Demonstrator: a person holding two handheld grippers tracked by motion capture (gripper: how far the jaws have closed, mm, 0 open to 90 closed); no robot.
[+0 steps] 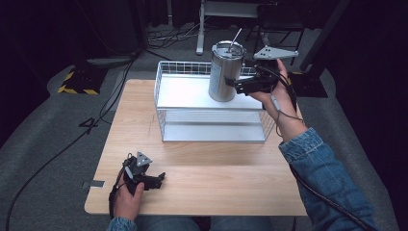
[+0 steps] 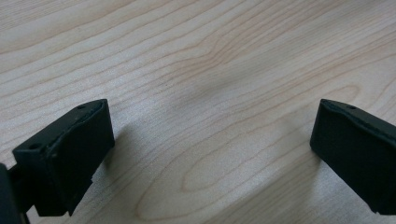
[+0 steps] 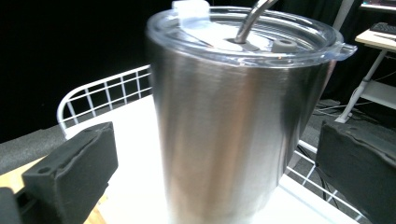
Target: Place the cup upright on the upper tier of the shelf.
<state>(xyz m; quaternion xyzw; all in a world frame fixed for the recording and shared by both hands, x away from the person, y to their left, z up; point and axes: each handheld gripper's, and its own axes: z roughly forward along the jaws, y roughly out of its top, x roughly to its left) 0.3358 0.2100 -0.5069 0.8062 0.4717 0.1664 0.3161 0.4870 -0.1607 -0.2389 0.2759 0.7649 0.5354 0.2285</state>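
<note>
Standing in the white wire basket (image 1: pixel 163 103) at the far side of the surface (image 1: pixel 202 168), the steel tumbler (image 1: pixel 225 72) has a clear lid (image 3: pixel 243 35) and a metal straw (image 3: pixel 252 18). The right gripper (image 1: pixel 235 83) is at its side, jaws wide around the body; I cannot tell if they touch it. The left gripper (image 1: pixel 161 178) rests wide open and empty on the wood near the person. The tumbler looks stiff, rather heavy and smooth, so probably slippery. A hold at mid-body, below the lid, seems safest; the lid may come off if pulled.
</note>
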